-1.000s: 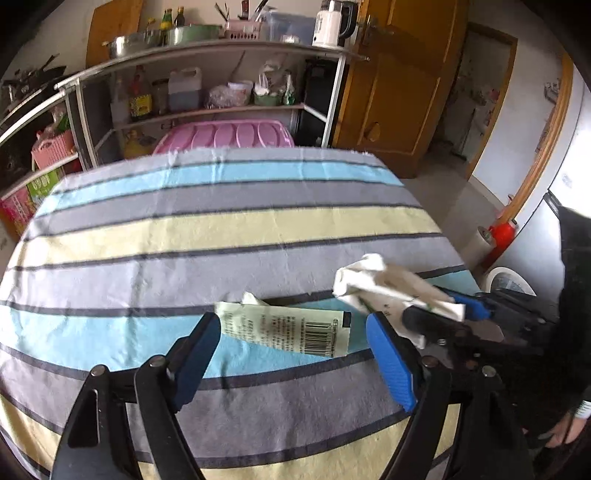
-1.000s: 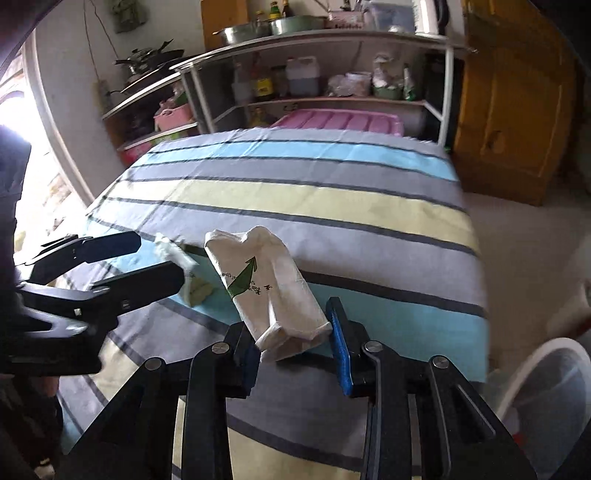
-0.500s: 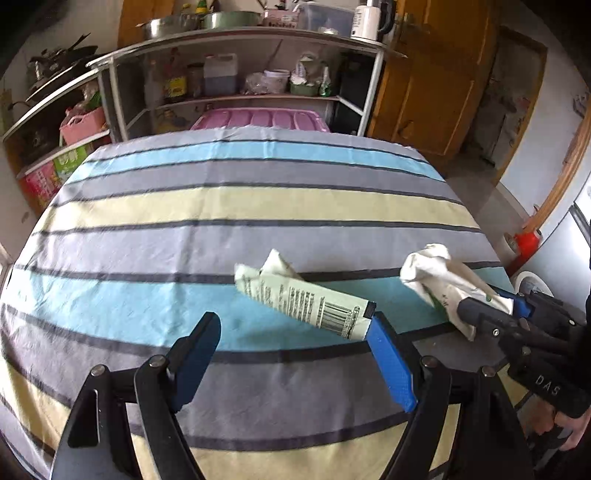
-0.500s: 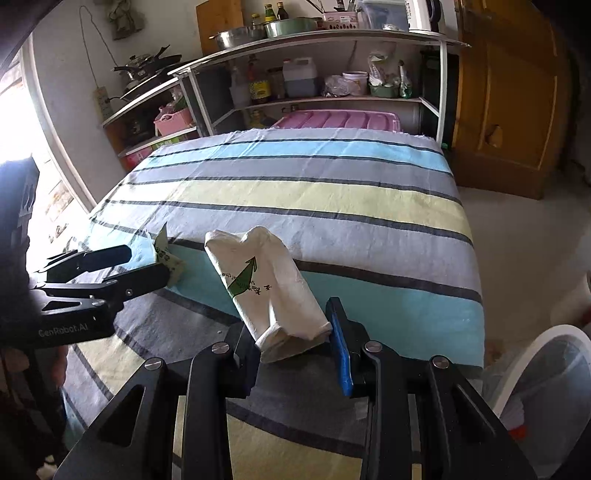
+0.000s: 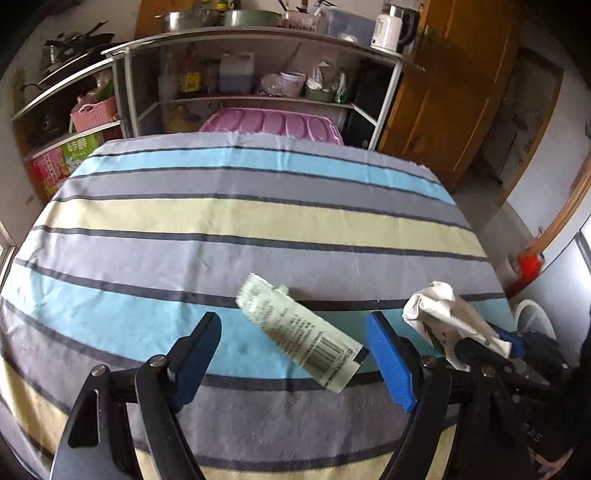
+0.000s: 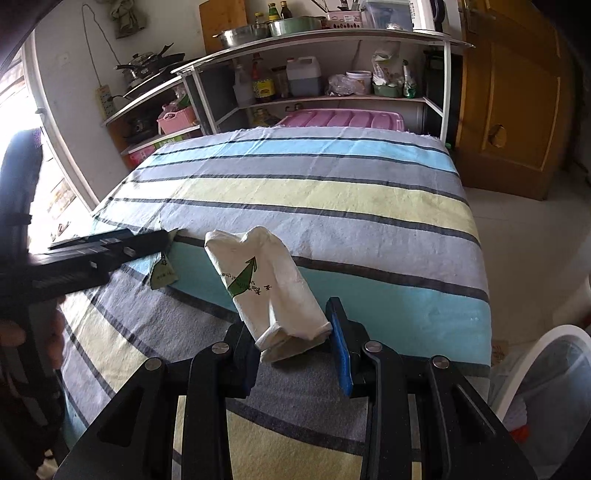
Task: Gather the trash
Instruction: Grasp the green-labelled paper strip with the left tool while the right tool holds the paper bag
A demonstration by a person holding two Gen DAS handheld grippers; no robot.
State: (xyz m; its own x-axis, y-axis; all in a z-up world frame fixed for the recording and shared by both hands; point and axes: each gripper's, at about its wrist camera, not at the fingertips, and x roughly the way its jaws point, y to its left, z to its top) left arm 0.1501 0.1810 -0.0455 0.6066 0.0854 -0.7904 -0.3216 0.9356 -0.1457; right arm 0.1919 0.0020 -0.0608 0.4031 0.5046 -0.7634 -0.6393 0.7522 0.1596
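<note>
Our left hand-held gripper (image 5: pixel 291 354) hung with its jaws spread wide near the worktop's (image 5: pixel 258 218) front edge; our right hand-held gripper (image 6: pixel 291 350) was clamped tight at the front right corner.

wrapper (image 5: pixel 301 330) on tablecloth (image 5: pixel 258 221) | paper bag (image 5: pixel 448 319) right of wrapper | shelf (image 5: pixel 258 33) behind table

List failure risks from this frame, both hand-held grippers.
1. Left hand-held gripper is wide open around the green wrapper, which is tilted and blurred; it may slip away.
2. Right hand-held gripper pinches only the white paper bag's bottom end; it could pull free before the white bin.
</note>
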